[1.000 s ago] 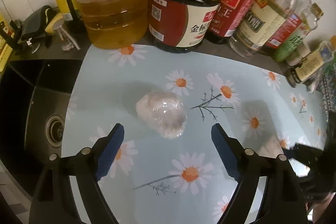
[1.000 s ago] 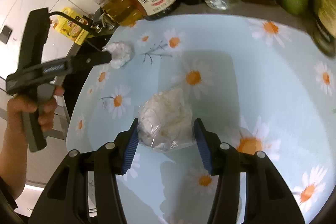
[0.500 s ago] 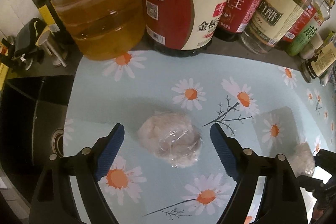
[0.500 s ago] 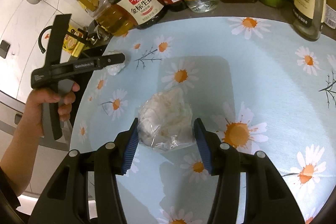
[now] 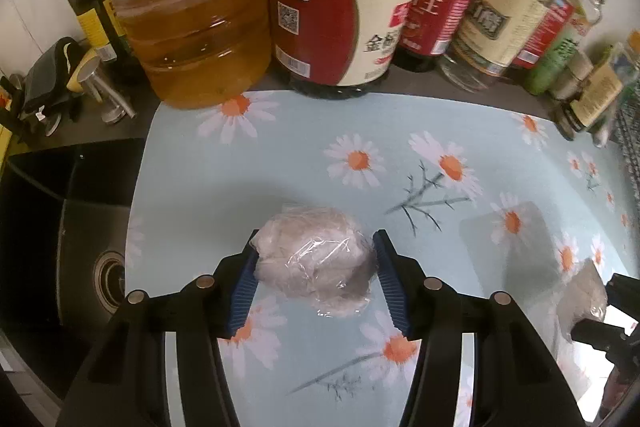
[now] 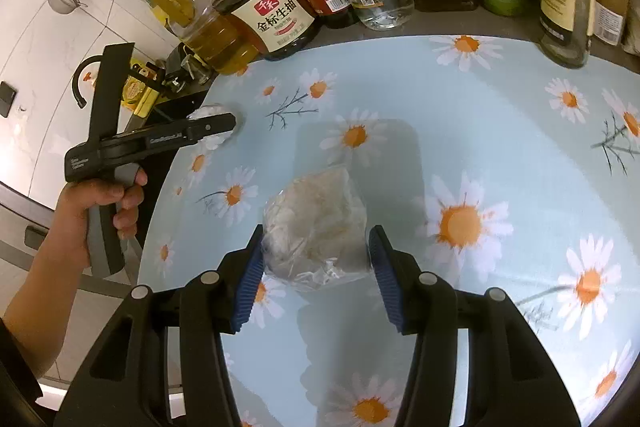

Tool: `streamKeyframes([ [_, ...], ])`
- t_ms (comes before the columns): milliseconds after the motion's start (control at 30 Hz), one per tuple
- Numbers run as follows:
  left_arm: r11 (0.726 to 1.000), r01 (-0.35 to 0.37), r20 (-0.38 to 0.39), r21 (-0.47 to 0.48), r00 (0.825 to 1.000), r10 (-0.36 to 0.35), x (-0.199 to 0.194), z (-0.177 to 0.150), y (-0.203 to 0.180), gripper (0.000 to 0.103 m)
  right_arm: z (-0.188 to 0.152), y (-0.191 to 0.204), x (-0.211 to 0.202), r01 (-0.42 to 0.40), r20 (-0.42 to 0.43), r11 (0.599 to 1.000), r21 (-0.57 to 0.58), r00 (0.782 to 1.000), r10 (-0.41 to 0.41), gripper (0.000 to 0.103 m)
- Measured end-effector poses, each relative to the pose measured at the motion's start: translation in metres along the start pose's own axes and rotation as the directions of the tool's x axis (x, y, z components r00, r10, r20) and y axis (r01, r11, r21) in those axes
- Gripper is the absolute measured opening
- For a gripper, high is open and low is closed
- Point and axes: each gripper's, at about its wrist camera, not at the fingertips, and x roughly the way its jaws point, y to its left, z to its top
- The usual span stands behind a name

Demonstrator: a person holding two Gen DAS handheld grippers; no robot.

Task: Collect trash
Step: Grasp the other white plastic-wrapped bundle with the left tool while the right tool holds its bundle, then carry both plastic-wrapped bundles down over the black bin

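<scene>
A dark sink (image 5: 80, 227) lies at the far left beside the pale blue daisy-print mat (image 5: 360, 155). The left gripper (image 5: 316, 267) is closing, its blue ribbed pads touching a plastic-wrapped wad of white tissue (image 5: 316, 259) resting on the mat. Further right, the right gripper (image 6: 314, 261) clamps a second crumpled plastic-wrapped wad (image 6: 316, 223), half-open around it

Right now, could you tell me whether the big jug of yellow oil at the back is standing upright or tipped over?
Upright. The oil jug stands on its base at the edge of the daisy mat, and its oil lies level.
</scene>
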Motion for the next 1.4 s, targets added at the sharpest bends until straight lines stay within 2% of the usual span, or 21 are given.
streamKeyframes([
  [567,0.990,0.125,0.069,0.061,0.989,-0.129,-0.078,-0.092,-0.014,0.053,-0.050,0.057,-0.027,0.064,0.062,0.998,-0.017,0.996,-0.063,0.052],
  [1200,0.968,0.228,0.046,0.105,0.971,-0.234,-0.125,-0.207,-0.009,0.053,-0.133,0.128,-0.030,0.086,0.075,0.996,-0.028,0.994,-0.084,0.052],
  [1400,0.962,0.253,0.026,0.102,0.966,-0.257,-0.127,-0.239,-0.003,0.053,-0.159,0.149,-0.026,0.078,0.070,0.997,-0.025,0.995,-0.076,0.052],
])
